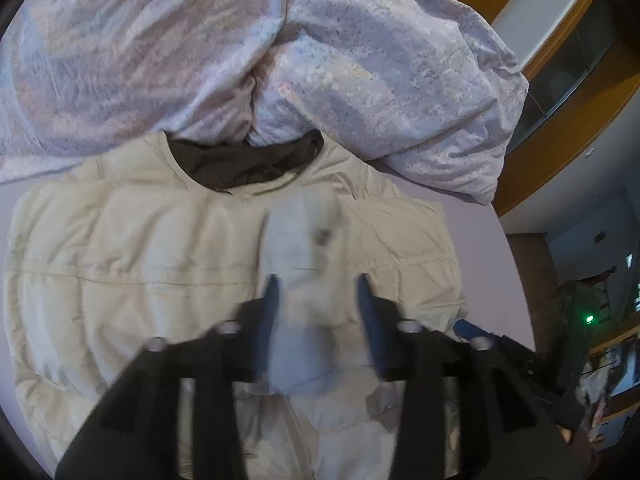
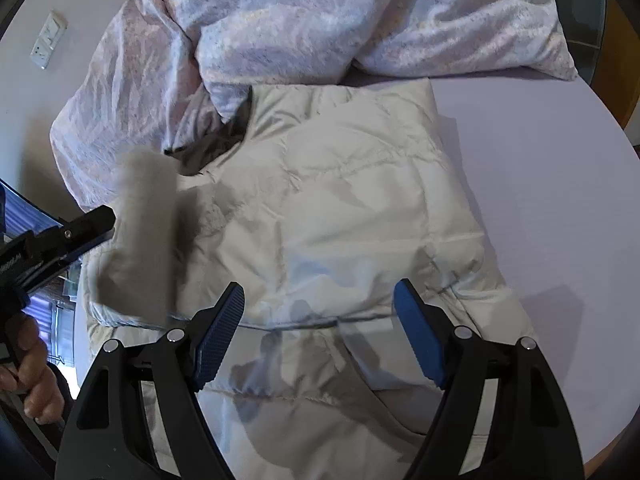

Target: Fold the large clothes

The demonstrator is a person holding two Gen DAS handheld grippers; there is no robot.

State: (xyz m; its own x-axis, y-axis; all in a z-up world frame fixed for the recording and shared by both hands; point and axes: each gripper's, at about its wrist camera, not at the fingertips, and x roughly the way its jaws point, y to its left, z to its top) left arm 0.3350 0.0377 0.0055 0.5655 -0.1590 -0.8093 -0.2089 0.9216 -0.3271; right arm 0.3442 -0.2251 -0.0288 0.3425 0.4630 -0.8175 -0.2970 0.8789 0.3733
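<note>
The cream jacket [image 2: 340, 208] lay flat on the lilac bed [image 2: 540, 184], its dark collar [image 1: 244, 160] at twelve o'clock, tucked against the rumpled duvet [image 1: 248, 48]. The left gripper [image 1: 318, 284] hovered over the jacket's middle, jaws partly apart, with a blurred sleeve [image 1: 304, 240] hanging between them; whether the pads pressed it I could not tell. In the right view that sleeve [image 2: 144, 236] dangled at nine o'clock beside the left tool, a hand [image 2: 32, 372] below it. The right gripper [image 2: 320, 292] stood wide and empty above the jacket's lower half.
</note>
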